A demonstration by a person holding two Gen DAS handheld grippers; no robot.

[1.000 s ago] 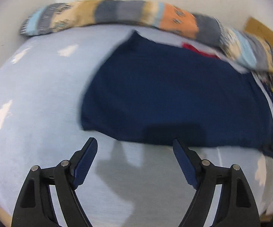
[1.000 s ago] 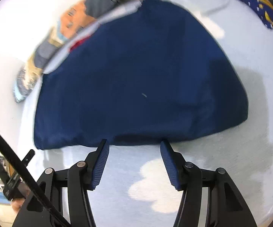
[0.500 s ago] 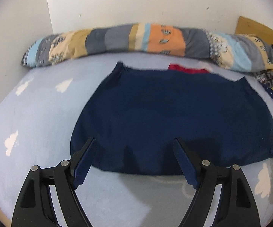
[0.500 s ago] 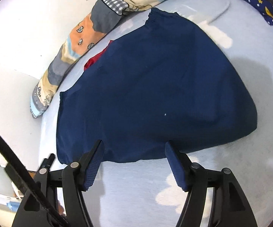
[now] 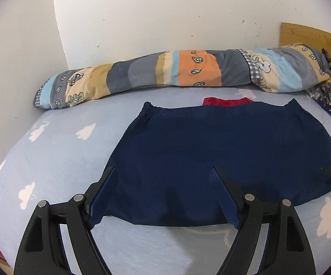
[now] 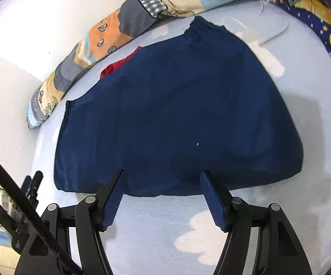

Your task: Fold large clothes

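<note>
left gripper point(image 5: 163, 197): jaws spread wide with nothing between the pads; it hangs above the near fold edge of the garment, toward that edge's left end, pointing down and forward.
right gripper point(image 6: 162, 197): jaws likewise spread and empty, over the same near edge farther to the right; its tip also shows at the right edge of the left wrist view.
why the jaws are empty: judging by the flat, doubled cloth, a fold looks just laid and both grippers are clear of it, so the fabric rests by its own weight.
navy garment point(image 5: 222, 160): it lies flat on the bed, spread wide from left to right, the gathered elastic corners at the far side and the rounded fold edge nearest the jaws; this suits a next fold across its width.
red cloth point(image 5: 226, 102): a strip peeks out from behind the garment's far edge; whether it is part of the garment or a separate piece i cannot tell.
bed sheet point(image 5: 57, 160): pale blue with white clouds, it carries the garment.
patchwork bolster point(image 5: 177, 73): it lies along the wall beyond the garment, close to its far edge.
star-print bedding point(image 6: 314, 13): bunched at the far right corner, apart from the garment.
next step, as a guess: pinch one side edge and carry it over to the other.
</note>
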